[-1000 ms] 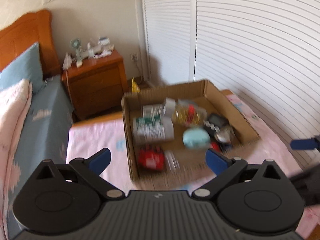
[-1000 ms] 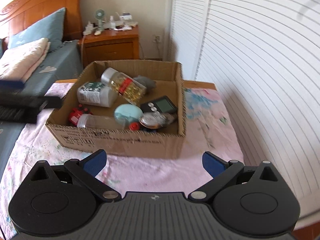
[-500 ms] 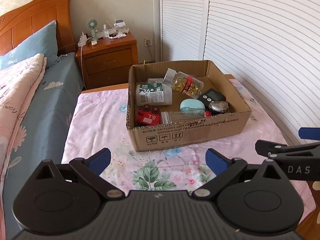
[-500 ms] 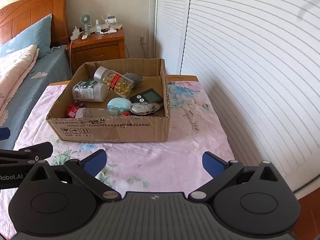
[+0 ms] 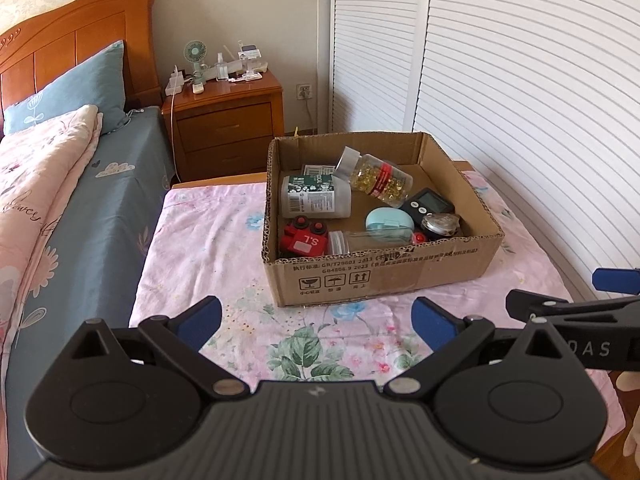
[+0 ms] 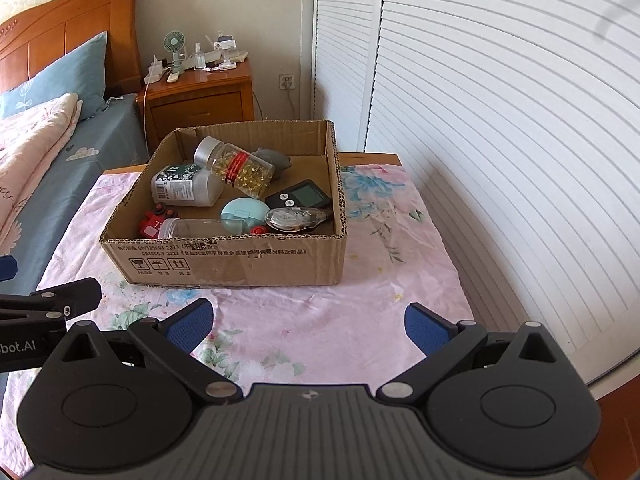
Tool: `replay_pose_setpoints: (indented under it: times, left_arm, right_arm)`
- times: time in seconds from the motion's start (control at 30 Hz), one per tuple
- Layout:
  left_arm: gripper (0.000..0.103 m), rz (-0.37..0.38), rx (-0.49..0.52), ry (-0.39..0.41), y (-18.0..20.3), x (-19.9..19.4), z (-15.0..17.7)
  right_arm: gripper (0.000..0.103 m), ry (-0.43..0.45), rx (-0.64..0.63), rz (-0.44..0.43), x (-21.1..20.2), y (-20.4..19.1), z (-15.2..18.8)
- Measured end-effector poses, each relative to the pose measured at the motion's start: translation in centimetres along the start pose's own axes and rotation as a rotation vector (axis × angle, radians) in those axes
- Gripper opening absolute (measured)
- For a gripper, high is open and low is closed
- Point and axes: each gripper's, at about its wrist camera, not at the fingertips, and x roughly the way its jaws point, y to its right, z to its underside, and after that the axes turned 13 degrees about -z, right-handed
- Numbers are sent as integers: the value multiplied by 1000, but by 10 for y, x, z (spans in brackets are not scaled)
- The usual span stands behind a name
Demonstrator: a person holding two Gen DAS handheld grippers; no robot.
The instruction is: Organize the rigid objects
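Left wrist view: red toy (image 5: 301, 241) marked "S.L" in cardboard box (image 5: 384, 276); both grippers' jaws spread, empty.

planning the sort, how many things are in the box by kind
bottles or jars: 3, the capsule bottle, white bottle, clear jar
red toys: 1
teal cases: 1
digital timers: 1
tape dispensers: 1
grey items: 1
total: 8 clearly seen

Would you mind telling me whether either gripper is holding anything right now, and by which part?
Nothing is held. The left gripper and right gripper are both open and empty, short of the cardboard box on the floral cloth.
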Motion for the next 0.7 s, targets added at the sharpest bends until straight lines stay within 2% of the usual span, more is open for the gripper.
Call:
replay_pose_setpoints:
  times: [0.7]
  left_arm:
    - [101, -22, 8, 16, 3, -4, -1]
  right_arm:
    - [103, 9, -1, 0, -2, 0, -2]
